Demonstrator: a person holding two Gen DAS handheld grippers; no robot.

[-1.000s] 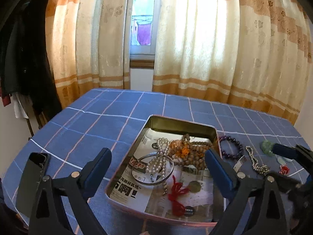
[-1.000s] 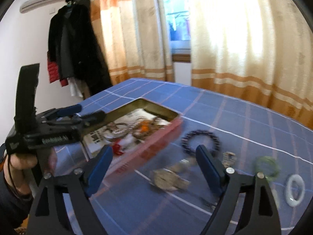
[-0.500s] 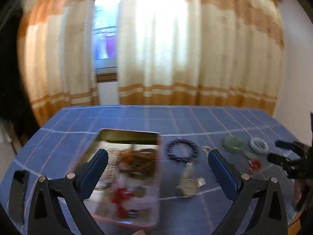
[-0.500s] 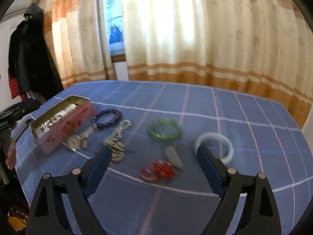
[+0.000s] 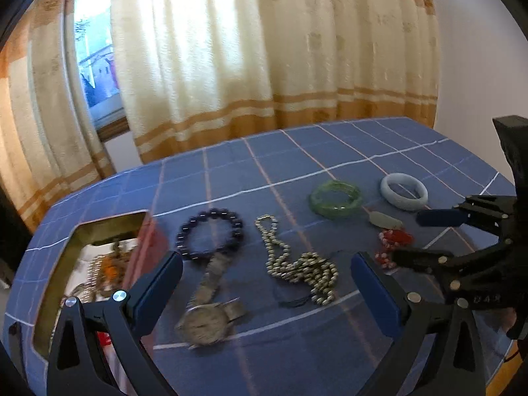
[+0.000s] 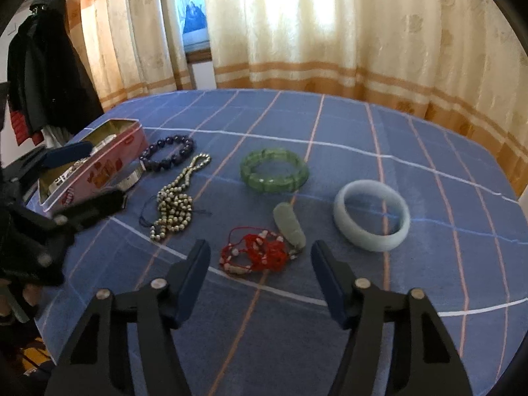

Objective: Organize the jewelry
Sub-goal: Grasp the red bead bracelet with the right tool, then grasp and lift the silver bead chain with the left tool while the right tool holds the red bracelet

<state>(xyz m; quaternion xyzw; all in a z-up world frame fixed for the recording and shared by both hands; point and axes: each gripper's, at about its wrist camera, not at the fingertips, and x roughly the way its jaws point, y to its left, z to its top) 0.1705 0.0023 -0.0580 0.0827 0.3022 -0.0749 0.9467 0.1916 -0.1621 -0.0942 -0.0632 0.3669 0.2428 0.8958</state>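
Note:
My right gripper (image 6: 260, 260) hovers low over the red cord bracelet (image 6: 254, 254). Its jaws are closing with the bracelet between the tips, and the pads do not press on it. A pale green pendant (image 6: 290, 224) lies against the bracelet. My left gripper (image 5: 265, 280) stands wide open above the silver watch (image 5: 204, 323) and the pearl-like bead necklace (image 5: 297, 264), holding nothing. The pink tin (image 5: 82, 264) with jewellery inside sits at the left. A dark bead bracelet (image 5: 211, 234), a green bangle (image 6: 274, 171) and a white bangle (image 6: 371, 214) lie loose on the blue cloth.
The round table (image 6: 429, 138) has a blue checked cloth, and its edge curves close at the right and front. Curtains and a window stand behind. A dark coat (image 6: 49, 76) hangs at the left. My right gripper (image 5: 429, 237) shows at the right of the left wrist view.
The left gripper swung right from over the tin to over the watch and necklace. The right gripper came closer to the red bracelet, and its jaws narrowed.

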